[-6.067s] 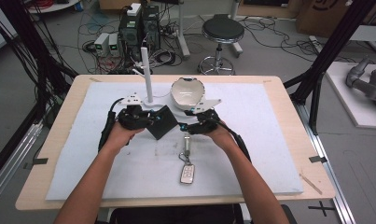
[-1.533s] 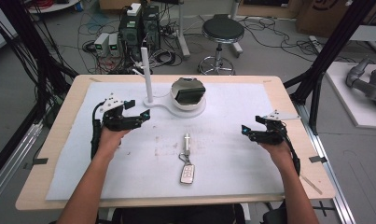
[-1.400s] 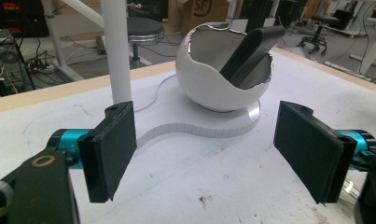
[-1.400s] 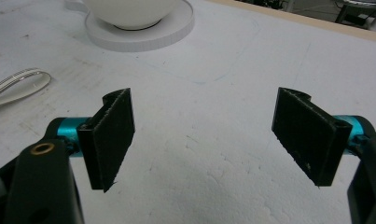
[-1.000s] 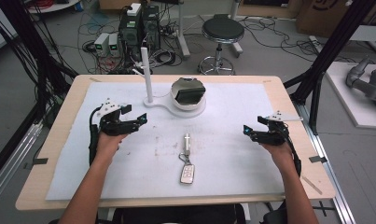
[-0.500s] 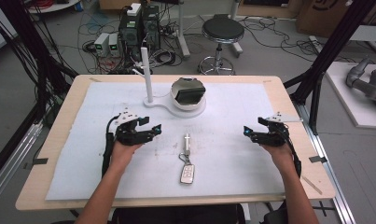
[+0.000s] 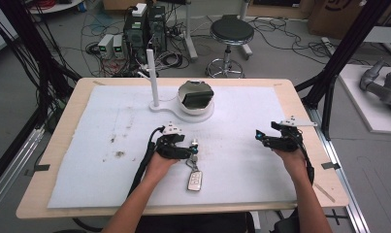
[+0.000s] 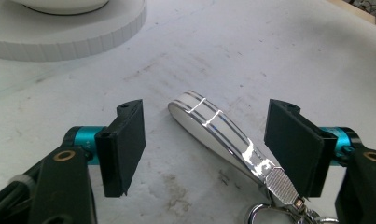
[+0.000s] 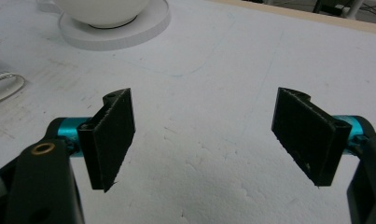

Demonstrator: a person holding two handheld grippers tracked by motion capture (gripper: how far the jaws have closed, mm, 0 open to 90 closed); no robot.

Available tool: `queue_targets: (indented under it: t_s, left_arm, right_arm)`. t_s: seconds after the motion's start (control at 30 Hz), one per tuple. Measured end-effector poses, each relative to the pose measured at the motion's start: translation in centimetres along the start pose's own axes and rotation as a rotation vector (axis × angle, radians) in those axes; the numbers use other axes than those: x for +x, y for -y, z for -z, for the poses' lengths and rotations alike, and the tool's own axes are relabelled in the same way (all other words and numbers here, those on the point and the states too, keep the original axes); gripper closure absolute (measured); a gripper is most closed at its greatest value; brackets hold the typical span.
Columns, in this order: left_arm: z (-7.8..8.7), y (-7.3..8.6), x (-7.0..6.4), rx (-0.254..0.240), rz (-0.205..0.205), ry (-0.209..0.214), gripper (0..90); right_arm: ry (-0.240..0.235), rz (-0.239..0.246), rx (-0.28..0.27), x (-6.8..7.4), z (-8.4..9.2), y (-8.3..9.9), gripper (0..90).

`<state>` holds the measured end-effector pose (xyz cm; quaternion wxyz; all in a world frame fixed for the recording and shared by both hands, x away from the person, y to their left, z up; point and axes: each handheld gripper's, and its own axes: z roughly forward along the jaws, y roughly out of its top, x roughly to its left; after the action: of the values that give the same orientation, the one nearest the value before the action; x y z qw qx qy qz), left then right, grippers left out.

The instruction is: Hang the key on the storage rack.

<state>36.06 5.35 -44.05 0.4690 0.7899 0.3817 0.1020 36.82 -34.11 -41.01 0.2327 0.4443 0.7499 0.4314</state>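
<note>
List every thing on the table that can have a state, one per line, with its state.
Left gripper: open, jaws either side of the key strap, not pressing it; they have just been opening.
Right gripper: open, nothing between the jaws, over bare mat.
Key strap: lying flat on the mat, ungripped.
Car key: lying flat, joined to the strap by a ring.
Bowl: sitting on its white stand, a dark thing inside.

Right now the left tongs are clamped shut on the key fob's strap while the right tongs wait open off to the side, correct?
Not quite. The left tongs are open, not clamped: in the left gripper view the strap lies between the jaws with gaps on both sides, and the jaws have just been opening. The right tongs do wait open off to the side.
</note>
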Motion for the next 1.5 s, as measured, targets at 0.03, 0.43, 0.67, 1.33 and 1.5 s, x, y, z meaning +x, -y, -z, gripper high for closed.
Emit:
queue_targets:
  t_s: [0.03,0.43,0.67,1.33,1.5]
  left_arm:
    - [-0.2,0.0,-0.1,0.008,-0.003,-0.006,26.5]
    - [-1.1,0.3,-1.7,0.125,-0.081,-0.040,51.6]
    - [-0.1,0.2,-0.3,0.154,-0.075,-0.011,68.3]
    - [5.1,0.8,7.0,0.158,-0.066,-0.114,66.7]
    - [5.4,2.1,6.4,0.157,-0.037,-0.186,46.2]
  right_arm:
    - [0.000,-0.004,0.001,0.0,0.0,0.0,21.7]
    - [-0.001,-0.006,0.007,0.1,-0.1,-0.1,21.8]
    - [0.000,-0.007,0.007,0.0,0.1,0.0,21.8]
    - [0.002,-0.004,0.012,0.2,-0.2,0.0,21.8]
    - [-0.002,-0.003,0.011,0.2,-0.2,0.0,21.8]
